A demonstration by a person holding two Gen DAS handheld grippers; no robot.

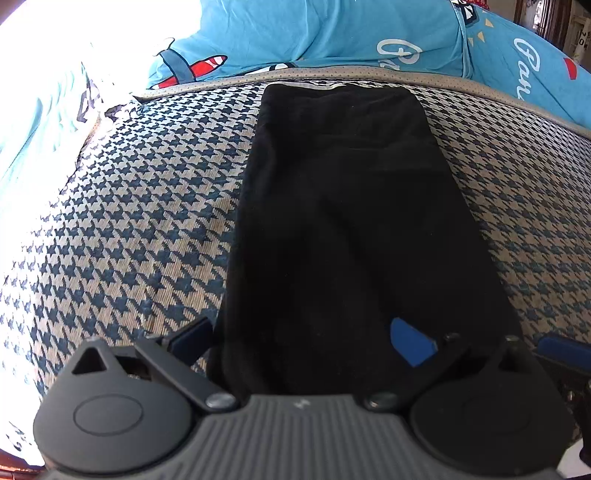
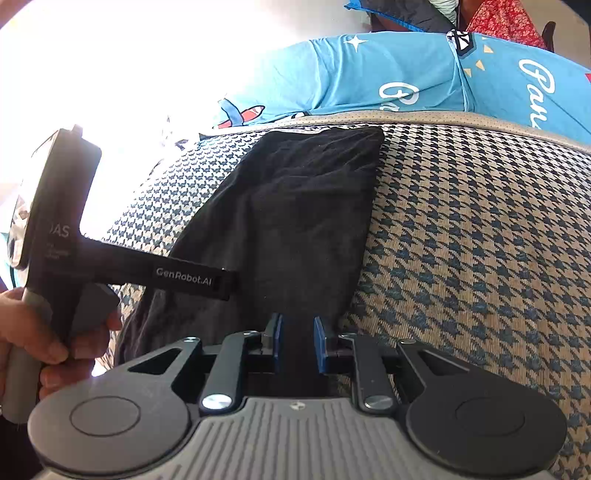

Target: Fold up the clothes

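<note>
So the black garment (image 2: pixel 291 221) is lying as a long narrow strip on the houndstooth cushion (image 2: pixel 480 240), which I'd guess means it's already folded lengthwise. My read is the next bit is folding it end over end.

To do that well, I'd grab both near corners at once, lift only enough to clear the cushion, and carry that edge straight to the far one up by the grey piping so the sides line up. It's soft knit stuff and will sag and bunch if one side leads.

Right hand-held gripper (image 2: pixel 297 341): blue pads only a narrow gap apart, nothing pinched. The near end of the cloth sits right at its tips and runs off toward 12 o'clock, leaning to 11.

Left hand-held gripper (image 1: pixel 308 341): spread wide, holding nothing. The cloth's near end lies between its fingers, left edge by the 9 o'clock finger, with the strip stretching to 12. In the right wrist view it's at 9 o'clock, with a hand (image 2: pixel 33 332) on its handle.

The blue printed bedding (image 1: pixel 332 33) behind isn't involved.
</note>
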